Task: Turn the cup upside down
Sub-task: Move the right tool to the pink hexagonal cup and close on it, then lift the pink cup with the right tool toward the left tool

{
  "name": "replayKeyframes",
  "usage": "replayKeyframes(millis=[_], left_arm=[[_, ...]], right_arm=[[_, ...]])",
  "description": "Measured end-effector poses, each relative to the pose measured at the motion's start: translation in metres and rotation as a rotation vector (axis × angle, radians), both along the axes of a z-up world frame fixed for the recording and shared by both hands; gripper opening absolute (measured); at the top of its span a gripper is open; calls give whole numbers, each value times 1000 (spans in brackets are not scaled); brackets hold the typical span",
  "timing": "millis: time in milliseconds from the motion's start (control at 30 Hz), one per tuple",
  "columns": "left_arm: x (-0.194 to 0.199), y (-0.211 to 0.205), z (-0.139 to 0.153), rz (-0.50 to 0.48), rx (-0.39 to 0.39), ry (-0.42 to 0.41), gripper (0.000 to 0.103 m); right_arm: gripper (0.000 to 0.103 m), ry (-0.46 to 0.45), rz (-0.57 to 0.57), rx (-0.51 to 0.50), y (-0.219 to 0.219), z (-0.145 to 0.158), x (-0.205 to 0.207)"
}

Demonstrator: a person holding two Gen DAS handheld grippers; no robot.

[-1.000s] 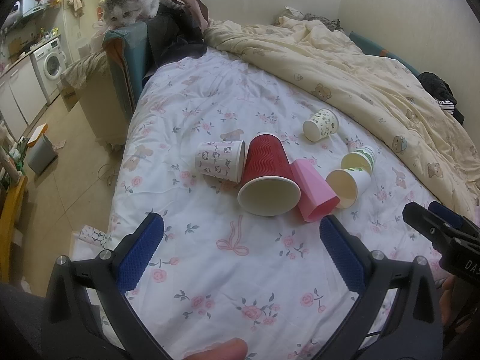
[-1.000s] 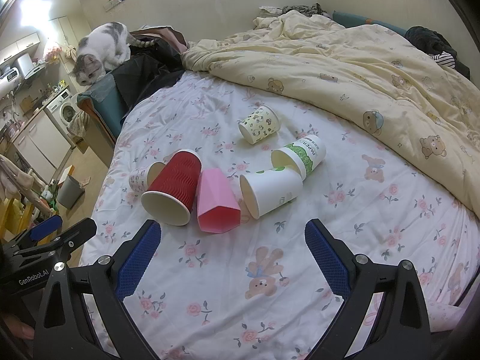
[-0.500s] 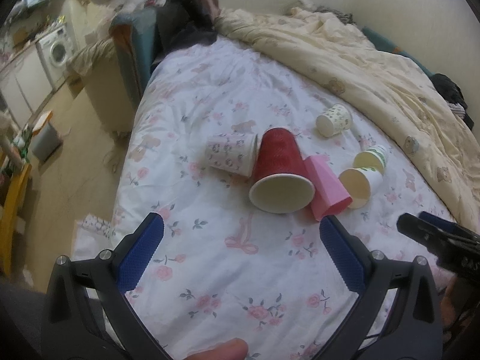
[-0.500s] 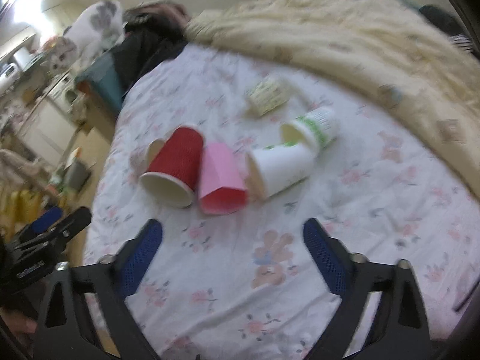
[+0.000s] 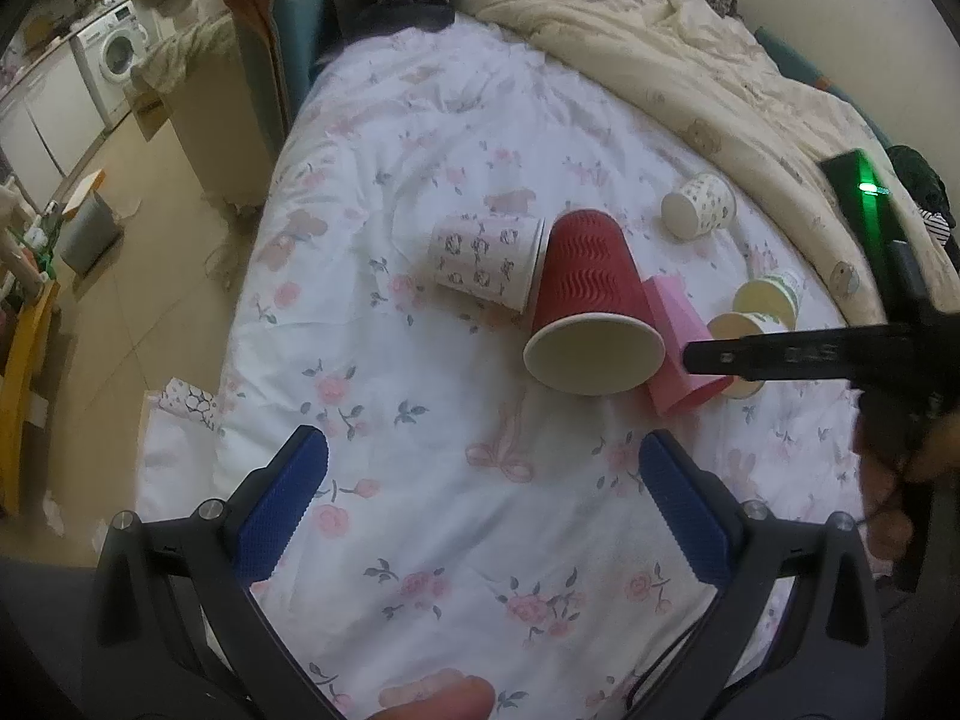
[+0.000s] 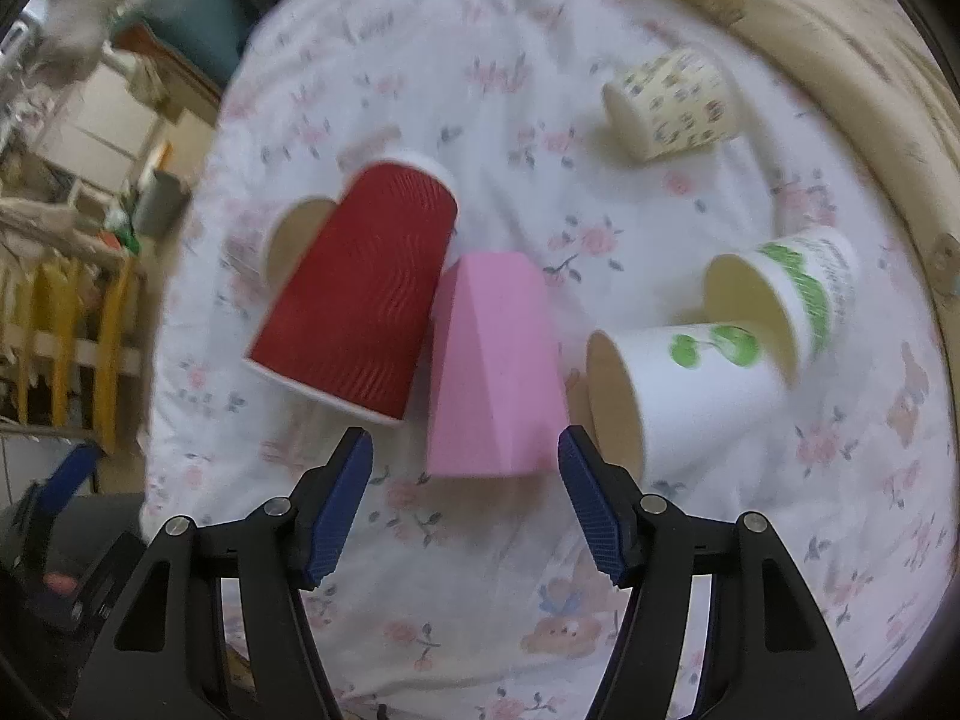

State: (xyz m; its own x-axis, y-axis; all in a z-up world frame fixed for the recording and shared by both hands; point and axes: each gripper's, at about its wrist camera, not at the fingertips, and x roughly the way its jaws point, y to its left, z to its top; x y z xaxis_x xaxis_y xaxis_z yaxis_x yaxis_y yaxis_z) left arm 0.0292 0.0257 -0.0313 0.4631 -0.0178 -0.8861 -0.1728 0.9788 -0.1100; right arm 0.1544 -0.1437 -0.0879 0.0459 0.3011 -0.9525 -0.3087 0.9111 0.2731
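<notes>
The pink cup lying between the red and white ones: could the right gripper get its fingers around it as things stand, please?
Probably yes. The right gripper is open and lined up with the pink cup, nothing between. The fit is tight, though: the red cup and the white cup lie close against its sides.

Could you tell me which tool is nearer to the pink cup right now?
Right. The right tool is open, with the pink cup's mouth end just ahead between its fingertips. The left tool is open too, farther back over bare sheet, with the red cup ahead of it.
</notes>
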Motion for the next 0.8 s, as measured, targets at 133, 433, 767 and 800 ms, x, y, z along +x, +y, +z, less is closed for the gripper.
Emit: replayKeyframes(millis=[133,433,767,800], left_arm=[[4,-1,-2,-8,-4,11,103],[5,-1,2,-14,-17,5,103],[-3,0,16,-16,-16,-46,103],[-4,1,17,-15,-12,-49,103]], right_arm=[[67,26,30,-80,9,-21,10],[64,37,35,-88,7,-29,8],[64,7,-39,21,-15,7,-55],[64,15,-50,37,-17,8,-66]])
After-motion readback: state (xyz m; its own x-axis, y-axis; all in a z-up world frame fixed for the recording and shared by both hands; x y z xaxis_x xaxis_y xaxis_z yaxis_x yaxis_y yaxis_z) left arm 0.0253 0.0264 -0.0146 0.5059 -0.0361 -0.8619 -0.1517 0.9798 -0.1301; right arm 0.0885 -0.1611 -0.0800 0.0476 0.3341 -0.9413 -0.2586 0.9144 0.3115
